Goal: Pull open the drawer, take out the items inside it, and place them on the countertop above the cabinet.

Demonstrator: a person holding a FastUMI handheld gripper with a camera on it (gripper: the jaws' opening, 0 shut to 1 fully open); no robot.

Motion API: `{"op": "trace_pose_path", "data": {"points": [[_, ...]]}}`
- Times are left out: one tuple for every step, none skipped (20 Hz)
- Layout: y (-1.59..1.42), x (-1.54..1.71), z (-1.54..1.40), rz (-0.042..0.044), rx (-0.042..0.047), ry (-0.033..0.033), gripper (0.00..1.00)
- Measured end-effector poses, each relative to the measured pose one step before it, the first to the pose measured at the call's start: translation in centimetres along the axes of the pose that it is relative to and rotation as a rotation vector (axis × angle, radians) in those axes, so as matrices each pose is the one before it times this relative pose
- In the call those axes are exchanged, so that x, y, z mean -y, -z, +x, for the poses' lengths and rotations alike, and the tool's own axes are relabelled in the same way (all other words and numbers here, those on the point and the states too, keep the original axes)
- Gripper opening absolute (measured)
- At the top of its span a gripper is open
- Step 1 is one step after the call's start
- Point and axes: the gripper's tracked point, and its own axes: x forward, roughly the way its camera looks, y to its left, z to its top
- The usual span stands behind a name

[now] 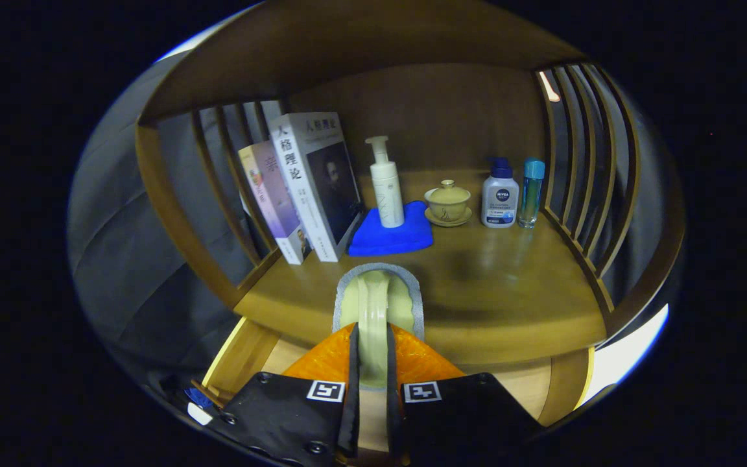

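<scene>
Books (pixel 305 188): two standing at the left of the frame, leaning against the slatted side, spines facing outward.
Blue cloth (pixel 390 239): lying left of centre, just beside the books, serving as a mat.
Pump bottle (pixel 386 185): standing upright on the blue cloth.
Lidded cup (pixel 447 202): sitting on its saucer at centre, right of the cloth.
White bottle (pixel 500 196) and blue-capped bottle (pixel 532 192): standing side by side at the right, near the slats.
Desk (pixel 509 285): carrying all the above; its front stretch is lying bare, seemingly leaving room for a drop-off.
Tongs (pixel 372 373): at bottom centre, closing narrowly on a pale green sponge (pixel 377 301), holding it edge-on over the desk's front.
Drawer (pixel 244 353): standing open below the desk edge, bottom of frame.
</scene>
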Motion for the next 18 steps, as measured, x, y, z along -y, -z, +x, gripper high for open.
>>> {"op": "trace_pose_path", "data": {"points": [[-0.655,0.781,0.884,0.02236,0.00443,0.02082,0.19],[-0.467,1.000,0.830,0.02298,-0.00059,0.02240,0.19],[-0.365,0.840,0.838,0.02535,-0.00453,0.02219,0.19],[-0.046,0.688,0.606,0.02365,-0.01000,0.01208,0.19],[-0.314,0.615,0.747,0.02043,-0.00315,0.01638,0.19],[0.003,0.486,0.380,0.01603,-0.01800,0.01498,0.19],[-0.125,-0.116,0.134,0.01641,-0.00966,-0.00647,0.19],[-0.588,-0.036,0.431,0.01501,0.00635,-0.00134,0.19],[-0.409,0.184,0.465,0.00661,0.00383,0.00367,0.19],[-0.098,0.067,0.275,-0.00169,-0.00187,0.00655,0.19],[0.089,-0.064,0.305,-0.00781,-0.00886,0.00187,0.19],[0.013,-0.227,0.261,-0.00673,-0.00556,-0.00062,0.19],[-0.196,-0.046,0.184,-0.00766,-0.00078,0.00466,0.19],[-0.052,-0.153,0.146,-0.00499,0.00195,0.00147,0.19],[-0.082,-0.215,0.163,-0.00357,-0.00098,0.00003,0.19],[0.138,-0.184,0.177,0.00457,-0.00425,-0.00051,0.19],[0.108,-0.209,0.019,0.00830,-0.00862,-0.00212,0.24],[0.151,-0.223,0.152,0.00066,-0.00422,-0.00736,0.24]]}}
